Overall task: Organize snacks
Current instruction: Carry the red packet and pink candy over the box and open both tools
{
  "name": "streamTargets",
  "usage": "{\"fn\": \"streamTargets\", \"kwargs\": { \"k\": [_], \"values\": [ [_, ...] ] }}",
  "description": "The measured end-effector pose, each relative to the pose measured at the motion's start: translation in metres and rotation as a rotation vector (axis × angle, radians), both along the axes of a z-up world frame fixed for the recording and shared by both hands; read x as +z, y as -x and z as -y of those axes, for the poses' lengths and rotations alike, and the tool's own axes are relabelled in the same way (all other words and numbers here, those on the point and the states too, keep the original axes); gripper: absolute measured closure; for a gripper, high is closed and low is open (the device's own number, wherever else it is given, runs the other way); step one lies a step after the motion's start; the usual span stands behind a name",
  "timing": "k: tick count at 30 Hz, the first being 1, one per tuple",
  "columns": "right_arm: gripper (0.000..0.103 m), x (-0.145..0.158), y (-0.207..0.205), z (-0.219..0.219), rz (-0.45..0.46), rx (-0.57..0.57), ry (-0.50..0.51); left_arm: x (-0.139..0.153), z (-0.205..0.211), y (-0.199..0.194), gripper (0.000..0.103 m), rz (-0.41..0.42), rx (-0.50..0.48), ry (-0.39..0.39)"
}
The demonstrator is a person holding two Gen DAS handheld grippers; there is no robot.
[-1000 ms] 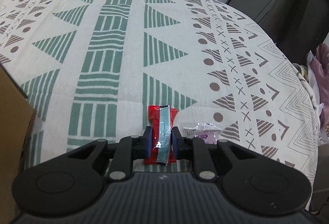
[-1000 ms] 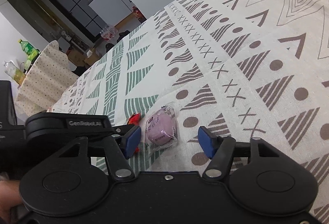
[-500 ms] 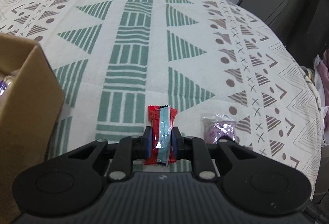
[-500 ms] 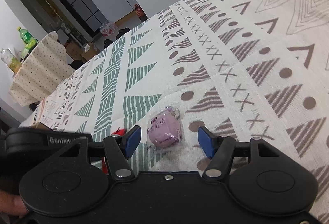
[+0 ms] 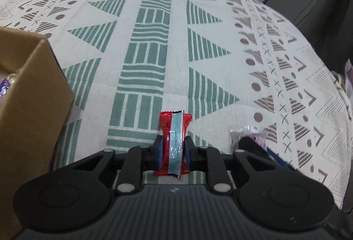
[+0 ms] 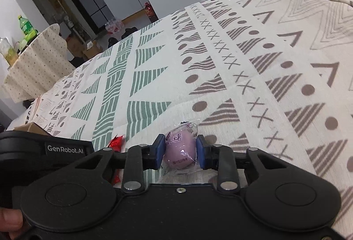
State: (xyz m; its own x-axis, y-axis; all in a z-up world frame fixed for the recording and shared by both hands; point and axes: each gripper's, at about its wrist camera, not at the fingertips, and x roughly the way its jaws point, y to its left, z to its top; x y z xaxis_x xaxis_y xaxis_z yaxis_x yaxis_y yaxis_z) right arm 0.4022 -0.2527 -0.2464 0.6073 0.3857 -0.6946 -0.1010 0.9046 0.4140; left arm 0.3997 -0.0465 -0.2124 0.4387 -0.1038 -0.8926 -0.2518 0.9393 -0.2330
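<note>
Snacks, two in view: one clamped, one being pinched, both just above the patterned tabletop.

Left hand-held gripper (image 5: 172, 149) is clenched across the middle of a red candy wrapper with a pale blue stripe (image 5: 175, 143), held upright near the tabletop (image 5: 143, 41); it looks light, crinkly and slippery, so the mid-body pinch suits it better than the twisted ends. Right hand-held gripper (image 6: 180, 152) is closing its jaws, its blue pads (image 6: 160, 151) now against the sides of a purple egg-shaped snack in clear film (image 6: 179, 149); I judge it soft and easy to squash, best taken gently across its widest part. One cardboard box (image 5: 28, 107) stands at the left, open, something purple glinting inside.
</note>
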Motion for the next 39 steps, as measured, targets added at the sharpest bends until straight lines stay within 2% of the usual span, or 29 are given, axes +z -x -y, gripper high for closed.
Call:
{"fn": "streamTargets", "kwargs": {
  "k": [5,18,29,39],
  "values": [
    [0.074,0.006,0.016,0.006,-0.023,-0.024,-0.023,0.01,0.001,0.013,0.085,0.016,-0.004,0.023],
    [0.074,0.057,0.062,0.007,0.043,-0.084,0.036,0.055,-0.009,0.052,0.085,0.08,-0.04,0.099],
    [0.074,0.095,0.094,-0.017,0.086,-0.092,0.055,0.097,-0.027,0.094,0.085,0.169,-0.068,0.149],
    [0.074,0.121,0.114,-0.042,0.128,-0.086,0.084,0.121,-0.056,0.121,0.085,0.221,-0.053,0.188]
  ]
}}
